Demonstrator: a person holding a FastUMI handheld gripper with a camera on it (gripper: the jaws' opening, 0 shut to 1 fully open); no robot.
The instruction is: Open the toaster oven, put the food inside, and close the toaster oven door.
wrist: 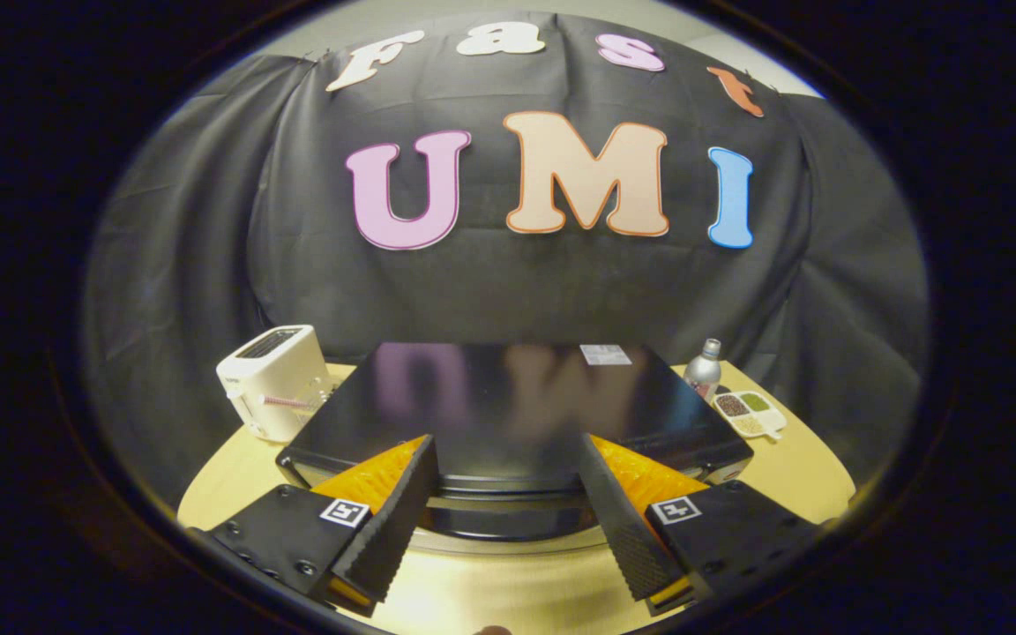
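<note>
Jaws (508,503) spread wide above black toaster oven (508,406) at frame centre, gripping nothing.
White toaster (272,379) at left; bottle (704,366) and snack tray (750,413) at right on tabletop (808,476).

The handheld two-finger gripper (508,494) hovers above the near edge of the tabletop, its ribbed fingers (398,520) spread wide apart, angled outward, gripping nothing between them.
</note>
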